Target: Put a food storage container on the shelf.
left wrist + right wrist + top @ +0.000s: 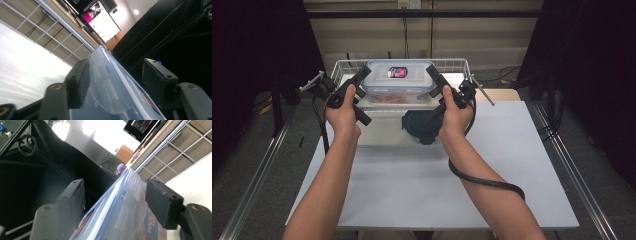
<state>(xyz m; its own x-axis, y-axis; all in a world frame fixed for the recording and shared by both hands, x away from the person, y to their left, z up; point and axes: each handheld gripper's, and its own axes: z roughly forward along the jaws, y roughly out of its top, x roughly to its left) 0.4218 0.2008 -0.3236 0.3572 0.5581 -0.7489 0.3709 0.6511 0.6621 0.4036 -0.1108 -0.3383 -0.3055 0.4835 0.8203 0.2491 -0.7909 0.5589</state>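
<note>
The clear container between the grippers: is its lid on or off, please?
On: the labelled lid sits flat over the container.

White wire basket (343, 65) behind and around the fingers, dark teal round lid (419, 126) on the white table (512, 165) just below the right-hand fingers, lit monitor (101, 20) far beyond them.

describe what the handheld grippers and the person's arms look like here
Both the left gripper and the right gripper are black, each with two flat rectangular jaws fixed by visible screws and a silver rod sticking out sideways. A thick black cable trails from the right one over the forearm. Both forearms are bare, with no sleeves showing.
</note>
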